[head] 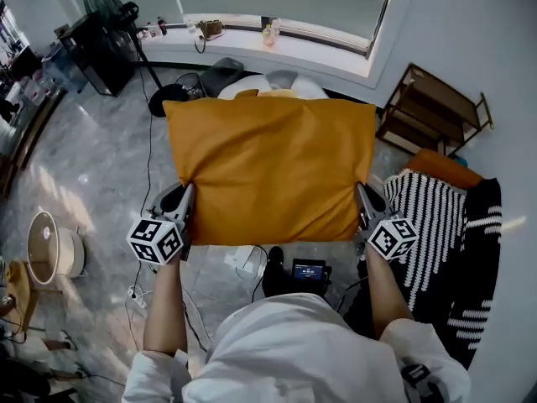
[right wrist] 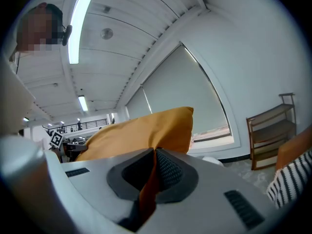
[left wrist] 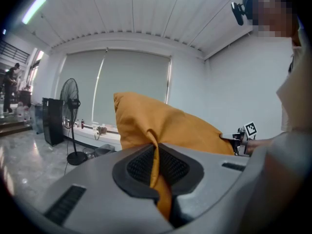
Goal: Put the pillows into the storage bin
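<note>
- The orange pillow (head: pixel 273 166) is in the air in front of the person, above the floor (head: pixel 92 166), spread broad and roughly level.
- The left gripper (head: pixel 186 198) has the near left corner. Its fingers (left wrist: pixel 139 167) are clenched on a fold of orange cloth, which runs up between the pads.
- The right gripper (head: pixel 362 196) has the near right corner. Its fingers (right wrist: pixel 168 172) are likewise clamped tight on a pinch of the cover.
- The relation that matters is that the pillow's long axis runs left to right, from one gripper to the other. Its whole body lies on the far side of the fingers, away from the person.
- Neither hand is nearer, since both sit level on the near edge (so the load is shared evenly).
- A white rounded shape (head: pixel 281 81) shows just past the pillow's far edge and is mostly covered by it. I cannot tell whether it is the bin.
- If it is, I judge that the next move is a carry straight towards the far side, with both corners let go together.
- A striped pillow (head: pixel 432 204) lies near on the right, untouched and well clear of both grippers.
</note>
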Demonstrator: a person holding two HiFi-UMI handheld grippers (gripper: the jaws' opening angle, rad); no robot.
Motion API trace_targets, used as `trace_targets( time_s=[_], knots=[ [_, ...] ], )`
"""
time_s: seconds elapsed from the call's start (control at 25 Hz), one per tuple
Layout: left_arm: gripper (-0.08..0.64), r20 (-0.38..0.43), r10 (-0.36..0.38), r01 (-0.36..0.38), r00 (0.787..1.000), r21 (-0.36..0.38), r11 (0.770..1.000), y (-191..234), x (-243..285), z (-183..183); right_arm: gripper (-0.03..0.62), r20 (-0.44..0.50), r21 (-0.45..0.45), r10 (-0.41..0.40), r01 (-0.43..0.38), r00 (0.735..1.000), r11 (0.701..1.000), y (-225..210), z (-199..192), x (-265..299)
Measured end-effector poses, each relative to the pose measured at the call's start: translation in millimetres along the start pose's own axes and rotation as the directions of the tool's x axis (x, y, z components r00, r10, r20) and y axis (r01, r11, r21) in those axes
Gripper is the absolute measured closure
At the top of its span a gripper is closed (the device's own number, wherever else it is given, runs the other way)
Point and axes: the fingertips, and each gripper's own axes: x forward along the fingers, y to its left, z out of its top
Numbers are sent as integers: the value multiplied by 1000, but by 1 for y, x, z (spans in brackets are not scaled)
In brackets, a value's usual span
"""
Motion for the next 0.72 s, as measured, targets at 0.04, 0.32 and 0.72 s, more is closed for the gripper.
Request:
trace_targets(
  time_s=[0.04, 0.32, 0.72],
  knots=[
    [540, -4, 10, -10, 1000, -3, 1000, 13, 7, 2, 557, -3, 3, 10, -10, 1000, 1000, -1, 0, 19],
    [540, -20, 54, -54, 998, -2, 999, 102, 58, 24, 557, -13, 23, 55, -54, 998, 998, -6, 3, 138],
    [540, -95, 55, -55, 994, 1, 998, 202, 99, 27, 557, -55, 98, 44, -38, 998, 994, 11, -27, 230]
  ],
)
